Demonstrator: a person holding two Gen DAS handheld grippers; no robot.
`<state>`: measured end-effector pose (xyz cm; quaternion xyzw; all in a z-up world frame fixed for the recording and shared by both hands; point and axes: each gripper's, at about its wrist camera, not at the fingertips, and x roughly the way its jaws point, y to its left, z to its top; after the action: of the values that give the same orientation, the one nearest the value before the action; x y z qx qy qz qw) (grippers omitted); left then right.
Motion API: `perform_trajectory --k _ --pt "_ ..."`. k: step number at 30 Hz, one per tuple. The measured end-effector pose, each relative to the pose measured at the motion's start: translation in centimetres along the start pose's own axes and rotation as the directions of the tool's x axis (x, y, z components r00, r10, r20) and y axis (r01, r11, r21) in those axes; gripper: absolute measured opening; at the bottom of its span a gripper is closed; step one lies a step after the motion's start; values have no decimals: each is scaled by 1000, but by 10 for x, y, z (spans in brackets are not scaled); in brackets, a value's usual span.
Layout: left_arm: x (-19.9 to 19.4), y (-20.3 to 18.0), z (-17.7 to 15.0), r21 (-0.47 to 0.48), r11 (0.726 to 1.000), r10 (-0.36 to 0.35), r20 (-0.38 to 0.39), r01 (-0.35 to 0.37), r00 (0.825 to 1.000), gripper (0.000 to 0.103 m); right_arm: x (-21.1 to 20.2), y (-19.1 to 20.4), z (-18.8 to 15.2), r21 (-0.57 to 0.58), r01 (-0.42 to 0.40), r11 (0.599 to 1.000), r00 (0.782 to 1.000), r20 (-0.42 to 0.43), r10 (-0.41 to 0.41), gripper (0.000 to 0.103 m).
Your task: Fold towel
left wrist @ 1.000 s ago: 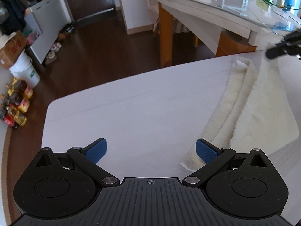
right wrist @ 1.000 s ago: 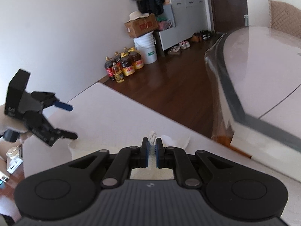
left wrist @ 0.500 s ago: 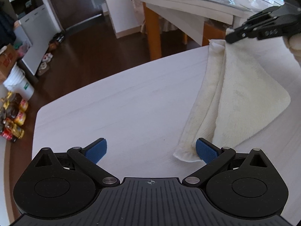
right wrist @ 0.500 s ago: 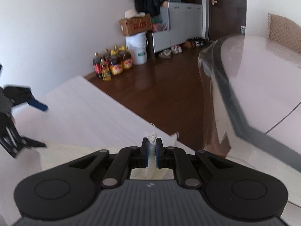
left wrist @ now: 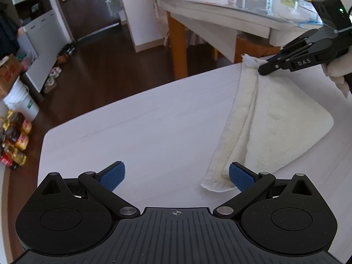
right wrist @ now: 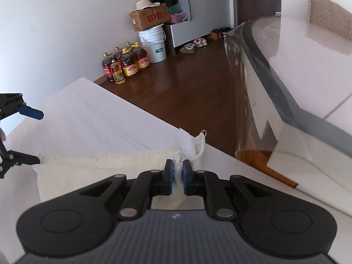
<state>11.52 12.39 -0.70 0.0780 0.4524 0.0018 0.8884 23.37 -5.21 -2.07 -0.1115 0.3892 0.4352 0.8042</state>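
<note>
A cream towel point(left wrist: 270, 127) lies partly folded on the white table point(left wrist: 136, 132), with a long folded edge running from its near corner to its far corner. My left gripper point(left wrist: 176, 175) is open, its right pad touching the towel's near corner. My right gripper point(right wrist: 176, 172) is shut on the towel's far corner point(right wrist: 193, 145) near the table's far edge; it also shows in the left wrist view point(left wrist: 264, 67). The towel shows in the right wrist view point(right wrist: 99, 171), and the left gripper point(right wrist: 22, 136) is at its far end.
A glass-topped table point(left wrist: 242, 11) on wooden legs stands just beyond the white table's far edge. On the dark wood floor are oil bottles point(right wrist: 125, 63), a white bucket point(right wrist: 154, 44), a cardboard box point(right wrist: 149, 17) and shoes point(right wrist: 193, 45).
My right gripper has carried the towel's far corner down toward the table, laying the towel flatter. My left gripper has stayed open at the near corner.
</note>
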Motion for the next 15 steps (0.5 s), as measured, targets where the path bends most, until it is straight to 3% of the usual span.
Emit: perform_trajectory --k 7,15 --pt "-4 -4 -4 2 1000 -23 7 23 1000 103 -27 8 -25 131 48 990 998 -45 -43 10" --pt "-9 -22 -14 39 998 -45 -26 46 999 103 -68 44 -78 214 99 972 995 -40 -92 11"
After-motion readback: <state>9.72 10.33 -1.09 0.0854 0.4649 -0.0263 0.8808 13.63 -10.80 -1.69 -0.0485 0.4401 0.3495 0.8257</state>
